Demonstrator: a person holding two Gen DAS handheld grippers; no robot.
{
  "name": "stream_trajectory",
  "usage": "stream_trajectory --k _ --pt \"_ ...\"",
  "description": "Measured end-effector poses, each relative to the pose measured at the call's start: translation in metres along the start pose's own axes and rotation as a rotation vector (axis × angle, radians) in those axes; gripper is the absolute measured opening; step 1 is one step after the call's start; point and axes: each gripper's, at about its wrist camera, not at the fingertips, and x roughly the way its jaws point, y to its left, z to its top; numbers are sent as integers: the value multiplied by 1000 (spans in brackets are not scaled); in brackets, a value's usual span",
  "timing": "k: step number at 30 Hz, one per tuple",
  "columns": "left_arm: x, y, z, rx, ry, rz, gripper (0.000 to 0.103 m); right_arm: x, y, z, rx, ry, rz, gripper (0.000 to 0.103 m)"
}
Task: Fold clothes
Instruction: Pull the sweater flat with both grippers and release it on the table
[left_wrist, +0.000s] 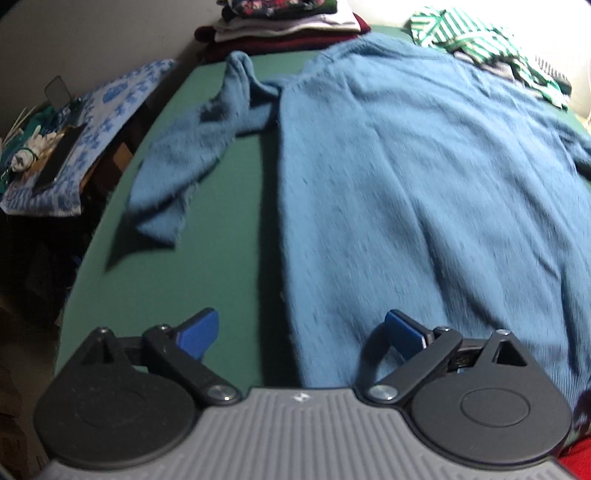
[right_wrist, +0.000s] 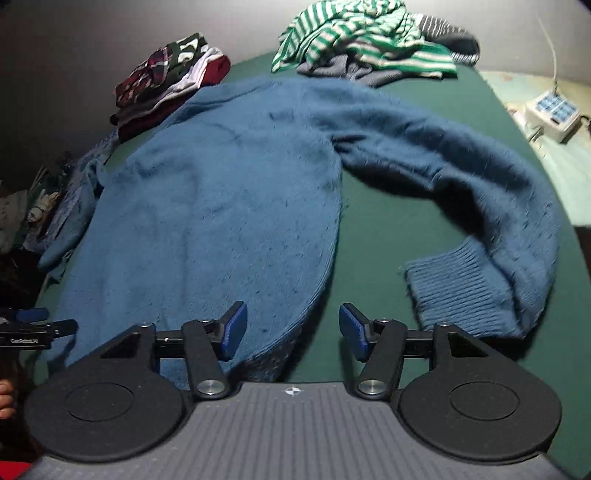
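Sweater (right_wrist: 221, 192) spread flat across green surface (right_wrist: 373, 236), hem at near edge, sleeves out toward side edges. Both tools, left (left_wrist: 301, 334) and right (right_wrist: 293, 328), released, nothing between fingers. Laying-out looks finished; next likely calls for gripping right sleeve cuff (right_wrist: 450, 284), folding inward.

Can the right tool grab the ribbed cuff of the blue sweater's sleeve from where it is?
Probably yes. The right tool is open and empty, and the ribbed cuff lies flat on the green table just beside it, with nothing on top or between them.
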Motion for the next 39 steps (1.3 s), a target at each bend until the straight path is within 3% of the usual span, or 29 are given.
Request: stream_trajectory --k 1,3,9,11,13,14,15,17,18,19,20,25,32,36,39 --pt "-1 -2 -2 4 -3 5 96 2 1 -2 -7 22 9 21" --pt "-3 -5 -7 12 -9 14 93 3 6 -9 -39 55 0 6" --pt "-11 -10 -14 40 -23 10 59 -20 -3 -16 -154 73 -46 2" --pt "-14 -9 -16 38 -19 -22 41 -20 -8 -19 -183 97 -100 0" --pt "-16 -11 -19 37 -15 -44 34 -20 -16 -25 -184 114 -130 0" --pt "-17 -12 -20 41 -15 -39 34 -21 -19 -28 -178 115 -133 0" --pt "-18 -12 -20 38 -11 -35 35 -24 -19 -28 -162 102 -131 8" --pt "-22 -9 -20 23 -10 -41 43 -37 -18 -26 -130 52 -46 17" --pt "-24 -6 -21 12 -13 -47 48 -41 -15 -25 -125 54 8 34" --pt "-27 -2 -22 9 -21 -44 61 -41 -12 -25 -124 70 45 46" --pt "-29 1 -23 10 -28 -40 67 -41 -8 -27 -131 86 63 47" --pt "-28 11 -28 -14 3 -62 73 -29 12 -41 -157 162 85 47" --pt "-19 -8 -35 17 24 -104 76 -17 42 -56 -243 179 -16 47" --pt "-16 -19 -32 63 17 -116 78 -12 57 -61 -279 186 -66 64" --pt "-10 -16 -30 48 38 -122 90 -9 62 -62 -235 179 -104 66"
